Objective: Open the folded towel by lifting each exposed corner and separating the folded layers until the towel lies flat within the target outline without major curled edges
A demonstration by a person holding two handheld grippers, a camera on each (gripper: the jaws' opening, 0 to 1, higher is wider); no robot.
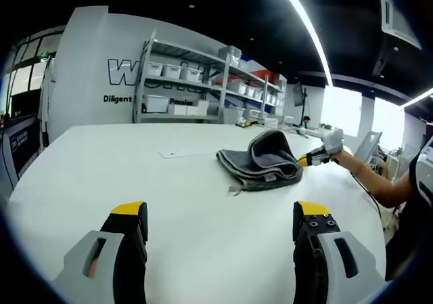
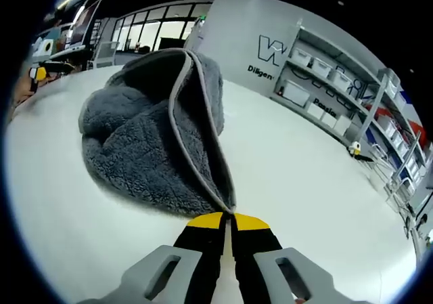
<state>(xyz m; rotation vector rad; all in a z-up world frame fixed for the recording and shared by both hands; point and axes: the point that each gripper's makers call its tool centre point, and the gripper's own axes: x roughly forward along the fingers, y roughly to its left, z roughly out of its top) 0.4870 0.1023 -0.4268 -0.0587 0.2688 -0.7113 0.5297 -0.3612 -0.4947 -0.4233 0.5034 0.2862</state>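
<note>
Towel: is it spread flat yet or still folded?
Still folded. The grey towel sits bunched in layers on the white table, one edge pinched and lifted by the right gripper.

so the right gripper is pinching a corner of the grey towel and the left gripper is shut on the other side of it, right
Not quite. The right gripper is pinching a corner of the grey towel, but the left gripper is open and holds nothing, well short of the towel on the white table, as the left gripper view shows.
</note>
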